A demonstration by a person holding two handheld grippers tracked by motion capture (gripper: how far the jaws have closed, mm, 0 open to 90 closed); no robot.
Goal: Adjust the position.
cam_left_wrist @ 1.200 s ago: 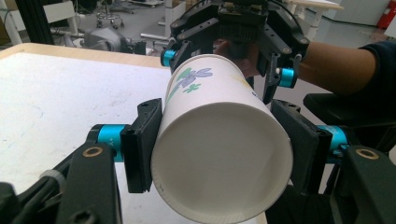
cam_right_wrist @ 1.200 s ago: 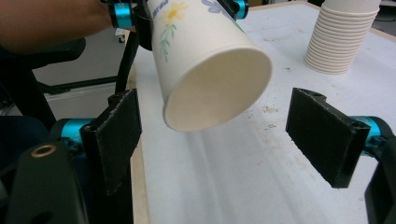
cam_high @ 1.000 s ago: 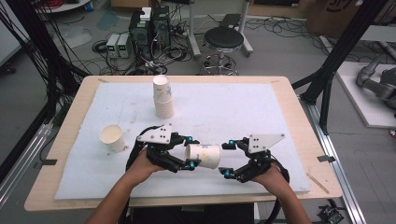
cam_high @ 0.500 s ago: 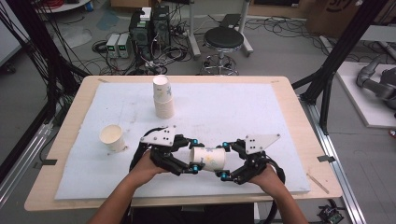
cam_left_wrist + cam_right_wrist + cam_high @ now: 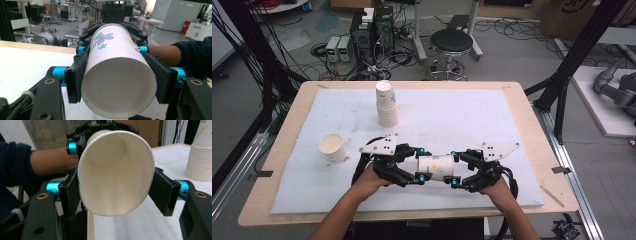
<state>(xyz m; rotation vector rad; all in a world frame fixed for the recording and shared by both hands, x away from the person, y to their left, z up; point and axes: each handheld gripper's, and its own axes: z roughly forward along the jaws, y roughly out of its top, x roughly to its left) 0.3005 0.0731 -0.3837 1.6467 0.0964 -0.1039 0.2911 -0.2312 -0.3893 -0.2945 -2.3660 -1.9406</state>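
Observation:
A white paper cup (image 5: 435,167) with a flower print lies on its side in the air, just above the white mat (image 5: 472,117), near the table's front edge. My left gripper (image 5: 418,165) is shut on its base end. In the left gripper view the cup's closed bottom (image 5: 118,86) faces the camera, with a black pad pressed on each side. My right gripper (image 5: 455,169) is shut on the mouth end. In the right gripper view the open rim (image 5: 116,172) is squeezed into an oval between the pads. The two grippers face each other.
A tall stack of paper cups (image 5: 387,104) stands at the mat's back centre, also seen as the stack (image 5: 201,157) at the right of the right gripper view. A single upright cup (image 5: 332,146) sits left of my left hand. A stool (image 5: 451,42) stands beyond the table.
My right gripper has slid left onto the cup's mouth end and shut on it. The left gripper kept its hold, and the cup drifted slightly right and toward the front edge.

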